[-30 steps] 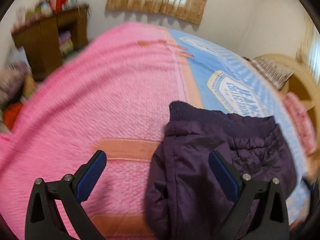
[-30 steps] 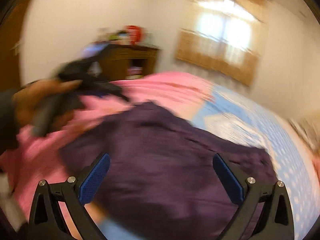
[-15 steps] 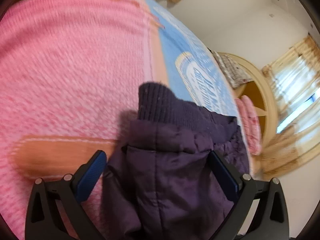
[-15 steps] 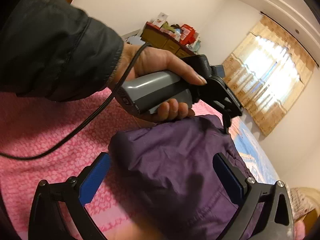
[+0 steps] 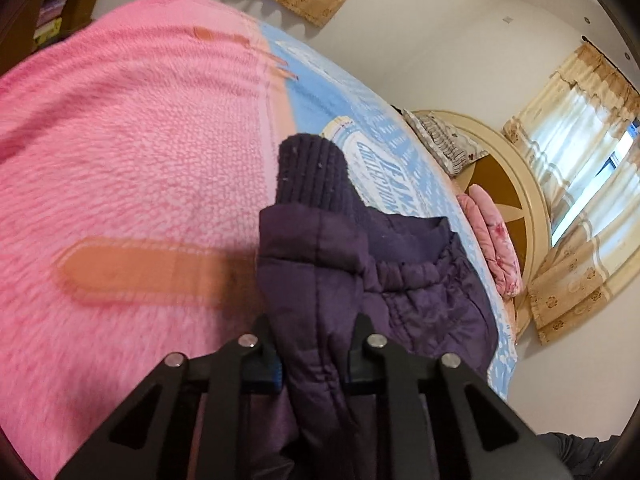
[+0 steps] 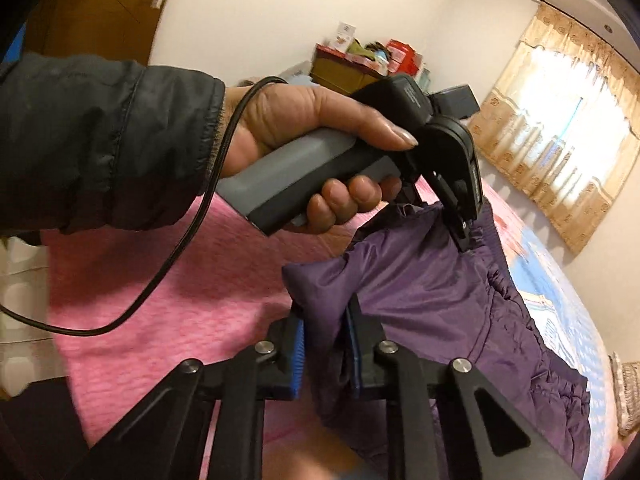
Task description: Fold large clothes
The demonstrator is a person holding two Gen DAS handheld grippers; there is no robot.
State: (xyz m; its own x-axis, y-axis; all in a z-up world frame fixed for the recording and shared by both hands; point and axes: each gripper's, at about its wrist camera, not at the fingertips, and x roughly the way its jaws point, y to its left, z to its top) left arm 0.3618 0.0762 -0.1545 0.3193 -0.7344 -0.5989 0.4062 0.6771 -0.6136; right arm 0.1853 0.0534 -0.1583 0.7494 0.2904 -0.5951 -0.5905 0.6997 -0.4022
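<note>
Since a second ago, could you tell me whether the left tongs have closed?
Yes. The left tongs stood wide open over the pink blanket and now pinch the purple jacket.

Open pink fleece blanket (image 5: 132,168) lies left of the bunched purple padded jacket (image 5: 340,280); a round wooden headboard (image 5: 516,200) blocks the right.

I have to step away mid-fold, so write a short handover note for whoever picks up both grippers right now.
Left gripper: shut on a fold of the purple jacket, near its ribbed cuff.
Right gripper: jaws closing, with an edge of the same jacket pinched between the blue pads.
The jacket lies bunched on the pink blanket, partly over the blue bedspread.
Done: both grips taken.
Left: lift, spread the jacket flat, then fold it. No fold is visible yet.
</note>
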